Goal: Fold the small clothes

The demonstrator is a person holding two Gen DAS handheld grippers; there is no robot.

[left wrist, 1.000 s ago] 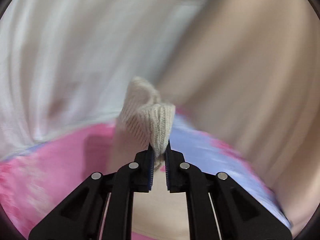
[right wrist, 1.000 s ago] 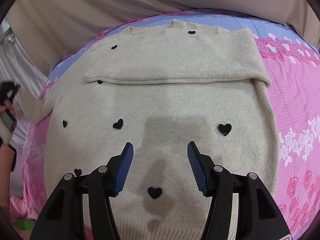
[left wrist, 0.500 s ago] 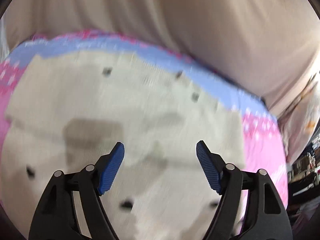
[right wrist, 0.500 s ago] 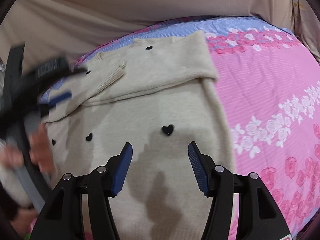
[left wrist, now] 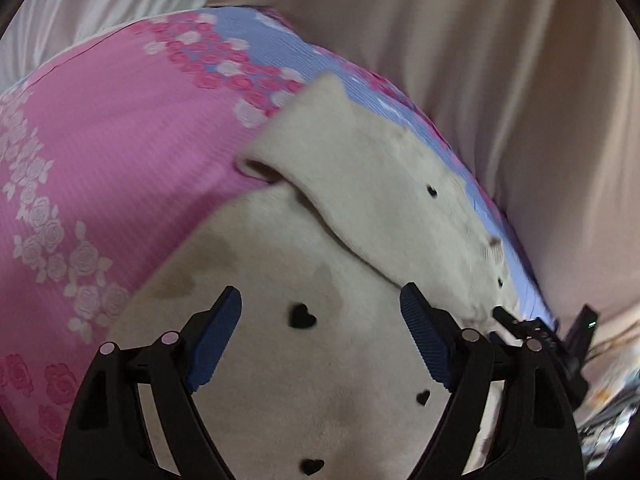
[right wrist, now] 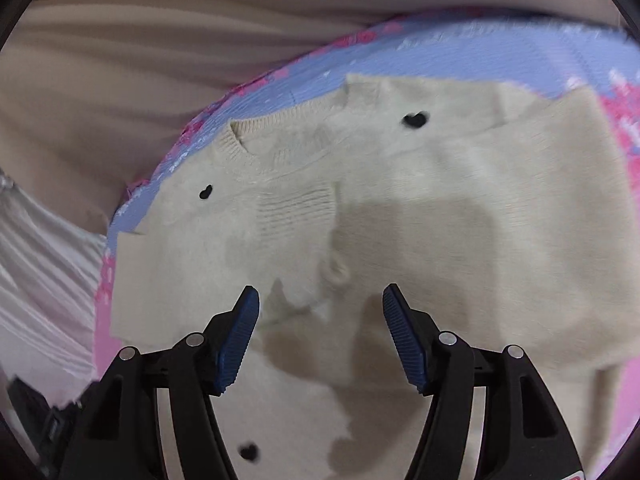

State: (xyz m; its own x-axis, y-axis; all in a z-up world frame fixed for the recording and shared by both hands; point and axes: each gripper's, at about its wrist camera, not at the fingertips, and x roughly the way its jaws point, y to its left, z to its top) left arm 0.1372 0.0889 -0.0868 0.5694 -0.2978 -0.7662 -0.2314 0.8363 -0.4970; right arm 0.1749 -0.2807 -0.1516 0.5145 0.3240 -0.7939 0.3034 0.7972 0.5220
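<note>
A cream knit sweater [left wrist: 320, 240] with small black hearts lies flat on a pink and blue flowered bedsheet [left wrist: 120, 140]. Both sleeves are folded across the chest; the ribbed cuffs [right wrist: 296, 212] lie near the middle, below the neckline [right wrist: 240, 140]. My left gripper [left wrist: 320, 332] is open and empty just above the sweater's body. My right gripper [right wrist: 320, 332] is open and empty above the folded sleeves. The right gripper's tip shows at the right edge of the left wrist view [left wrist: 520, 328].
Beige curtain folds [left wrist: 500, 60] hang behind the bed's far edge. A white pleated cloth [right wrist: 36, 260] lies at the left of the right wrist view. The sheet [right wrist: 460, 52] reaches past the sweater at its collar end.
My left gripper let go of the sleeve cuff it held, opened, and moved over the sweater's body. The left sleeve now lies folded across the chest. My right gripper moved toward the collar.
</note>
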